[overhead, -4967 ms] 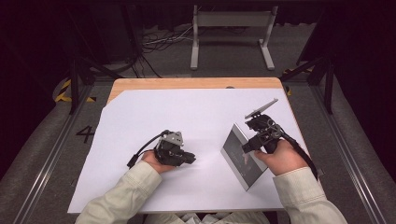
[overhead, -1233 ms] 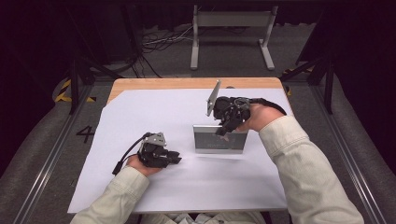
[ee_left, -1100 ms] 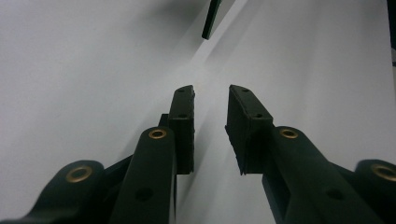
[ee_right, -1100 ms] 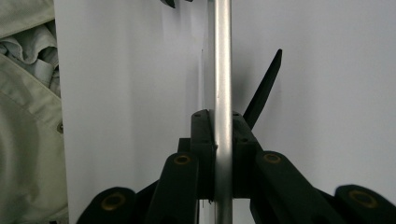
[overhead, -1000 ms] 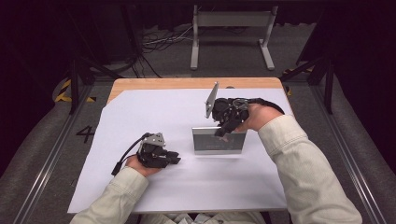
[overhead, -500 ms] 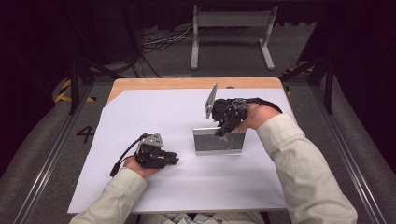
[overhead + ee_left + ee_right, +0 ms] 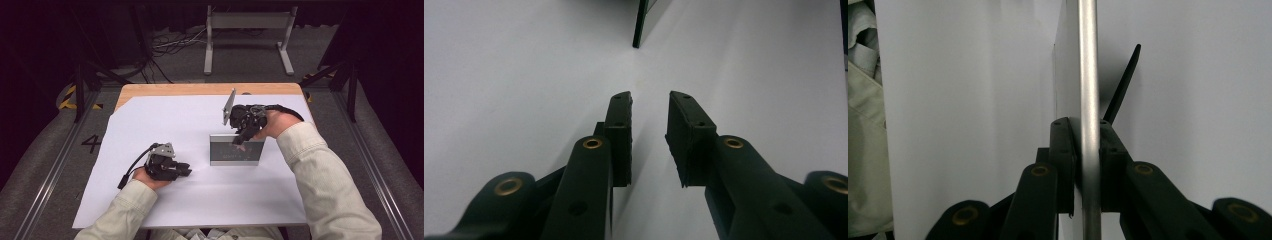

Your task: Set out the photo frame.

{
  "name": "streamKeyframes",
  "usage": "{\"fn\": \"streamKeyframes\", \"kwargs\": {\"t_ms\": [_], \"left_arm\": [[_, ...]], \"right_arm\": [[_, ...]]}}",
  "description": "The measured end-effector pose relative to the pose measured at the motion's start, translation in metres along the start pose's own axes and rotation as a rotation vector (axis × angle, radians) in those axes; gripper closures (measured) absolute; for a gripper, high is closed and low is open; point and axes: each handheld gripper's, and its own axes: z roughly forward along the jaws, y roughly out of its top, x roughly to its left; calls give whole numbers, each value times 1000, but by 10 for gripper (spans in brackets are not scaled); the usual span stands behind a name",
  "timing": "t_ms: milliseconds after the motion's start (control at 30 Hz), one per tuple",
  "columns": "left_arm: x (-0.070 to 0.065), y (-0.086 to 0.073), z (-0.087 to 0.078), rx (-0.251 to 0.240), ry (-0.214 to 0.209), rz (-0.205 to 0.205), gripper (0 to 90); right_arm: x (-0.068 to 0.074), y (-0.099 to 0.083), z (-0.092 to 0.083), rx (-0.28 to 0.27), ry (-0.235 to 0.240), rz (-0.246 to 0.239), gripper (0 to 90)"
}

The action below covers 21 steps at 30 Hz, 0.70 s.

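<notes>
Dark room, wooden table [image 7: 200,89] under a white sheet [image 7: 165,120]. The photo frame [image 7: 235,150] stands upright mid-sheet, directly below the right gripper [image 7: 240,137]. Its top edge runs lengthwise through the jaws, and its black kickstand [image 7: 1123,82] splays out beyond them. The right jaws are clamped on that silver edge; they have just been easing open a touch, with the edge between the pads. The left gripper [image 7: 186,170] rests on the sheet, jaws apart and empty, with the frame well ahead of its tips. The right hand is the nearer one.
</notes>
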Motion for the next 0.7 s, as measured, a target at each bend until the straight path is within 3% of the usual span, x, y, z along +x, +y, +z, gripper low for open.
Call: {"fn": "streamKeyframes", "kwargs": {"t_ms": [467, 567, 700], "left_arm": [[0, 0, 1, -1, -1, 2, 720], [0, 1, 1, -2, -1, 1, 720], [0, 1, 1, 1, -6, 2, 719]], "right_arm": [[-2, 0, 0, 0, -52, 3, 752], [-5, -2, -3, -29, -76, 29, 584], [-8, -4, -4, -34, -63, 79, 404]]}}
